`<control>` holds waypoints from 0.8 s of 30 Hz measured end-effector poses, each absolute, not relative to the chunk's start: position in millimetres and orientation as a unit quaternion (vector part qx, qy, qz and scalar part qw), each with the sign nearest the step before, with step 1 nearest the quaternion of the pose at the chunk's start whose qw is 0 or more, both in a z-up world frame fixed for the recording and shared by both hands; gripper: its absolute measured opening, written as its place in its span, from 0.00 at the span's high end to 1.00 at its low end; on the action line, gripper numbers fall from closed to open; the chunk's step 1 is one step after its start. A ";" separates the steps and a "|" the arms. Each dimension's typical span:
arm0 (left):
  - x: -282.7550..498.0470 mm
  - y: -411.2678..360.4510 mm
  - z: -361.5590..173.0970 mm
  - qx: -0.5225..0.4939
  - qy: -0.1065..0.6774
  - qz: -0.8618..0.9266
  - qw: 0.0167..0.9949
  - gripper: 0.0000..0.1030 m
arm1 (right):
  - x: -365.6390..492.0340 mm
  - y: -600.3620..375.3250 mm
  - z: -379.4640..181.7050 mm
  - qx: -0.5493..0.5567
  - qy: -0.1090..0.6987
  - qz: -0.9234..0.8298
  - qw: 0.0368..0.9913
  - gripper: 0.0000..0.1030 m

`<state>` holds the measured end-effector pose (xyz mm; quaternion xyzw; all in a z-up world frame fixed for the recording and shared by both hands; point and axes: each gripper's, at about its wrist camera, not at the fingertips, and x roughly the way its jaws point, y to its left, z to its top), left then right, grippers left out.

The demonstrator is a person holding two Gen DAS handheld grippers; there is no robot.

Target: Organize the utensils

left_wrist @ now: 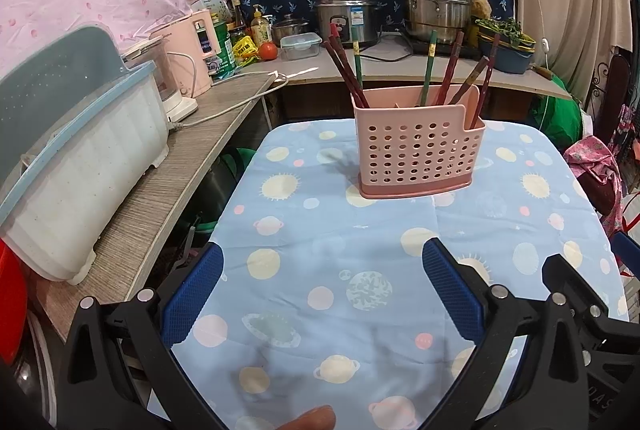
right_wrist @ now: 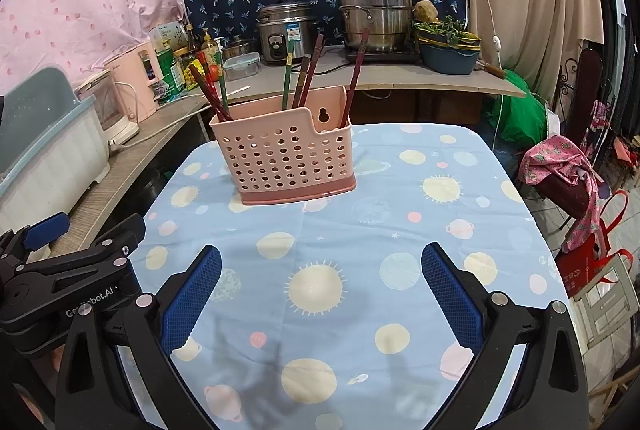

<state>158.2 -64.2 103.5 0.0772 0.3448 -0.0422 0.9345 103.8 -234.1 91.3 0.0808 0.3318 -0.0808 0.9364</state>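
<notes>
1. Landmark: pink perforated caddy (left_wrist: 418, 149), standing upright on the table (left_wrist: 320, 230) under a blue planet-print cloth. All places below are given from it.
2. Task's thing: the chopsticks (left_wrist: 452, 65), dark red and green, all stand inside the caddy. Long axes run steeply upward and fan outward: a bunch at its left end leans left, a few in the middle stand near upright, and one in the low-walled right-end compartment leans right.
3. No loose utensil shows on the cloth in front of the caddy in either wrist view.
4. Left claw (left_wrist: 322, 272): released, blue pads spread wide, nothing between them. It hovers above the cloth, well short of the caddy's front face. The caddy lies ahead and slightly right of its centre line.
5. Right claw (right_wrist: 321, 272): likewise released and empty, above the cloth in front of the caddy. The caddy lies ahead and slightly left of its centre line.
6. The two claws sit side by side; each shows in the other's view at the frame edge. Neither looks clearly nearer the caddy.
7. Judgement: any coming grasp would go to the upper shafts above the rim. The left-end bunch suits the left claw, the right-end stick the right claw.
</notes>
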 end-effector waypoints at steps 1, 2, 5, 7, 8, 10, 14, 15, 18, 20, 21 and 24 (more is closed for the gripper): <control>158.3 -64.4 103.3 0.078 0.344 -0.041 0.935 0.07 | 104.1 -233.8 90.9 0.081 0.332 -0.081 0.936 0.06; 158.5 -64.5 103.1 0.079 0.344 -0.041 0.935 0.07 | 103.9 -234.0 91.3 0.080 0.332 -0.081 0.936 0.06; 158.7 -63.4 103.7 0.078 0.344 -0.040 0.935 0.07 | 104.0 -234.0 91.4 0.081 0.332 -0.081 0.936 0.06; 159.3 -62.8 103.7 0.076 0.345 -0.038 0.935 0.07 | 104.2 -233.7 91.0 0.081 0.332 -0.081 0.936 0.06; 159.4 -62.4 103.7 0.075 0.345 -0.037 0.935 0.07 | 104.1 -234.2 91.5 0.081 0.332 -0.081 0.936 0.06; 160.1 -62.0 103.8 0.073 0.346 -0.035 0.935 0.07 | 104.4 -233.7 90.9 0.081 0.332 -0.081 0.936 0.06; 160.7 -62.1 103.5 0.072 0.346 -0.030 0.935 0.07 | 104.6 -233.8 91.0 0.080 0.332 -0.081 0.936 0.06; 160.7 -62.1 103.5 0.072 0.346 -0.029 0.935 0.07 | 104.5 -234.3 91.3 0.081 0.332 -0.081 0.936 0.06; 161.0 -63.2 103.5 0.073 0.347 -0.028 0.935 0.08 | 104.5 -234.5 91.4 0.079 0.332 -0.082 0.936 0.06; 160.7 -64.1 103.7 0.074 0.346 -0.029 0.935 0.08 | 104.8 -234.7 91.0 0.080 0.332 -0.081 0.936 0.06; 160.8 -64.6 103.6 0.074 0.346 -0.029 0.935 0.08 | 104.7 -235.0 91.3 0.080 0.332 -0.081 0.936 0.06; 161.2 -65.6 103.8 0.076 0.345 -0.030 0.935 0.08 | 104.5 -235.3 91.6 0.081 0.332 -0.081 0.936 0.06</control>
